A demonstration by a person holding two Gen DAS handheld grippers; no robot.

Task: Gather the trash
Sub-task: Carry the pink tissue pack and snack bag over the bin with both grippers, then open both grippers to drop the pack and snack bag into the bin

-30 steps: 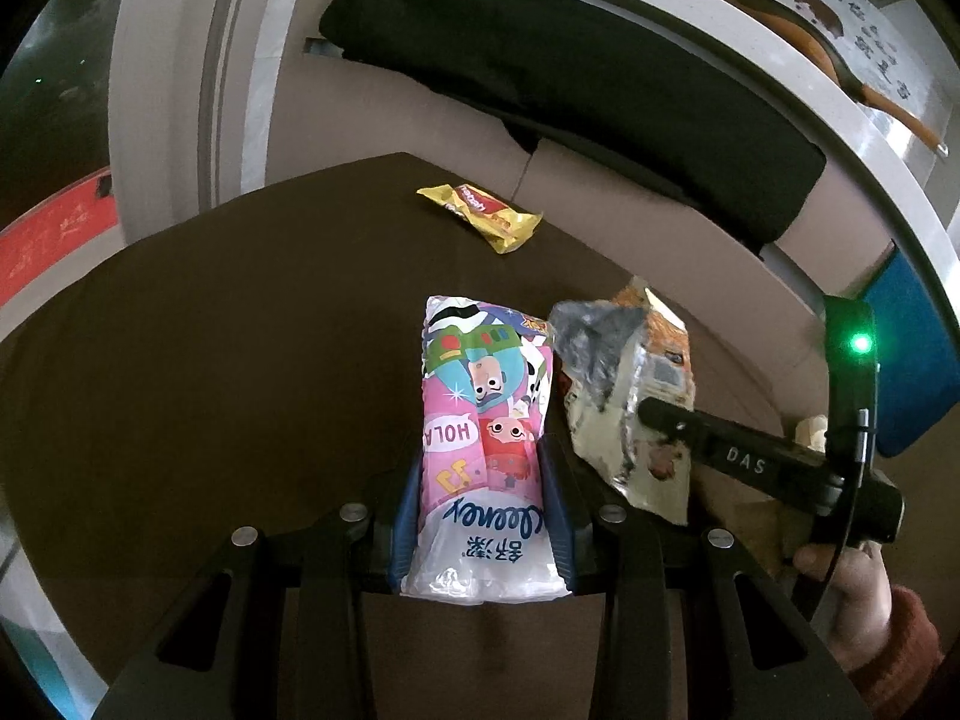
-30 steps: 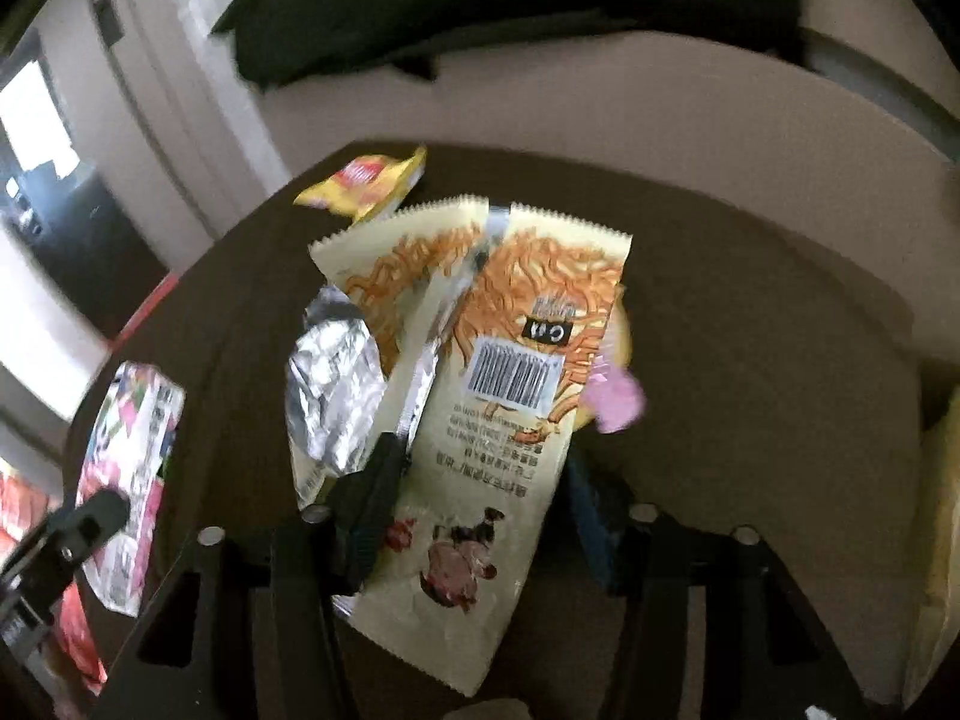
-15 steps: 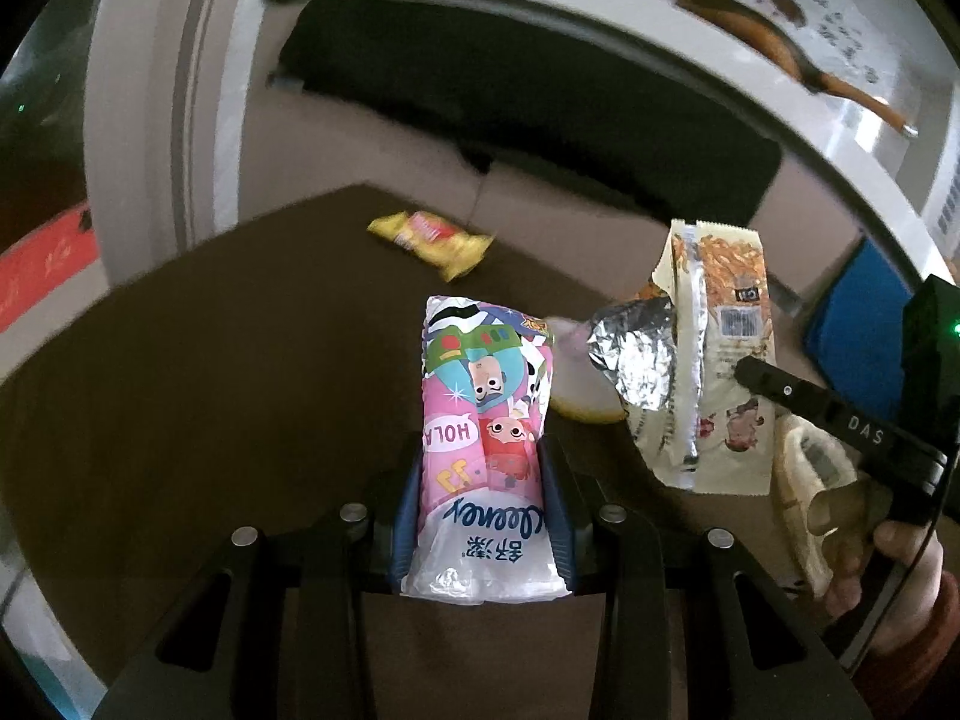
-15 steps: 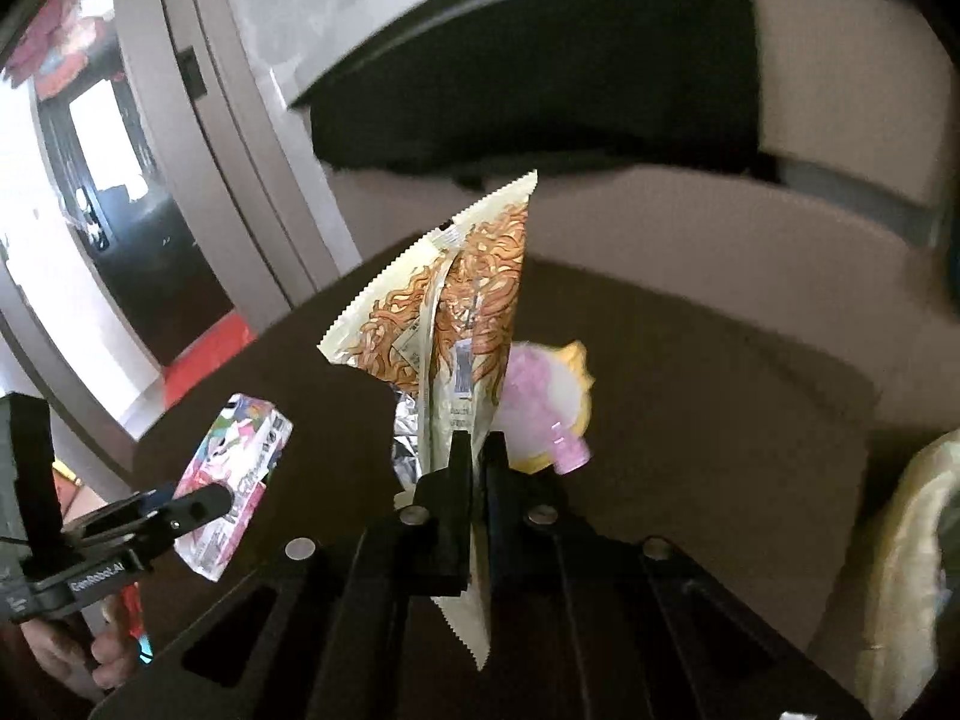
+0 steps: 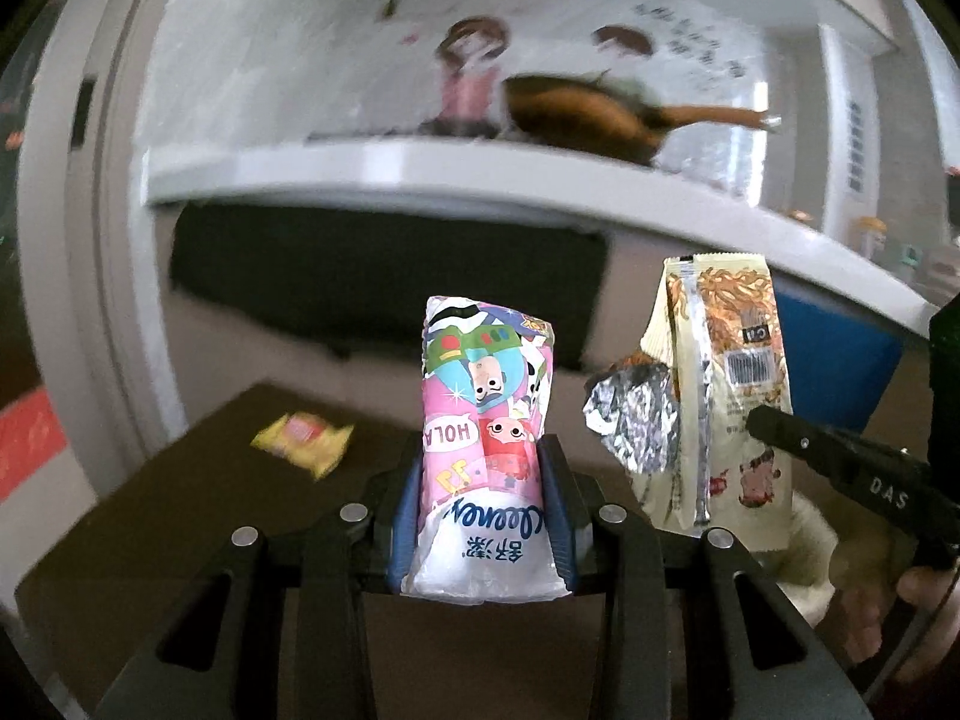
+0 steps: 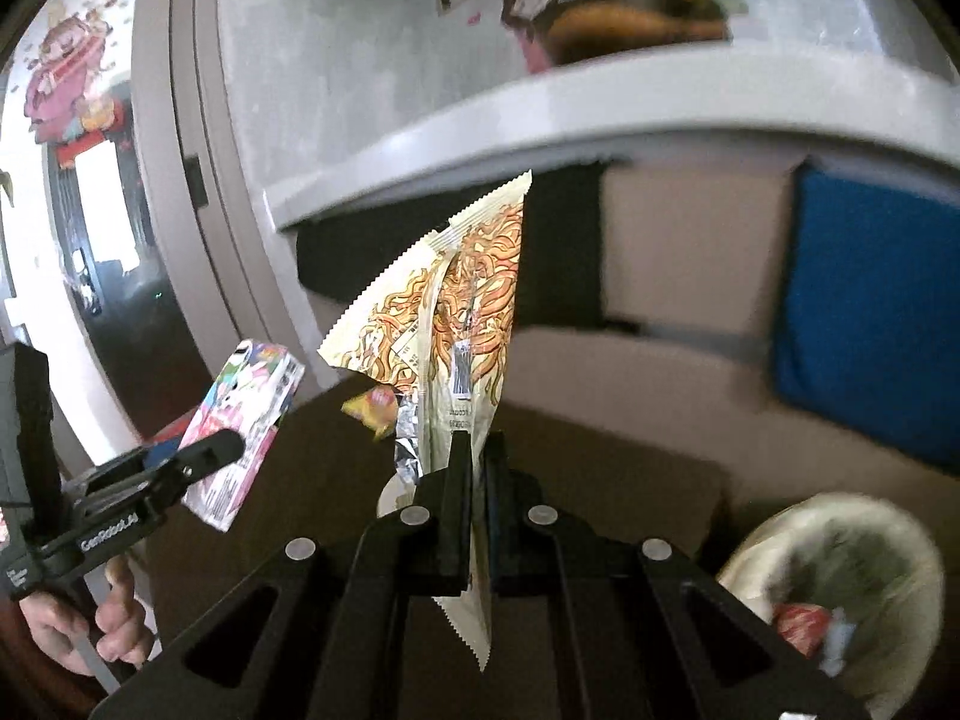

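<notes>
Left gripper: black angular linkage frame carrying round silver screw heads, blue ribbed pads lining the inner faces of its two fingers, and white lettering running along its side bar in the right wrist view. Right gripper: matching black frame showing four silver screw heads across the top, a blue pad peeking inside one finger, and white letters "DAS" printing along its black side arm in the left wrist view. The person's hands are showing bare, no sleeve visible.
</notes>
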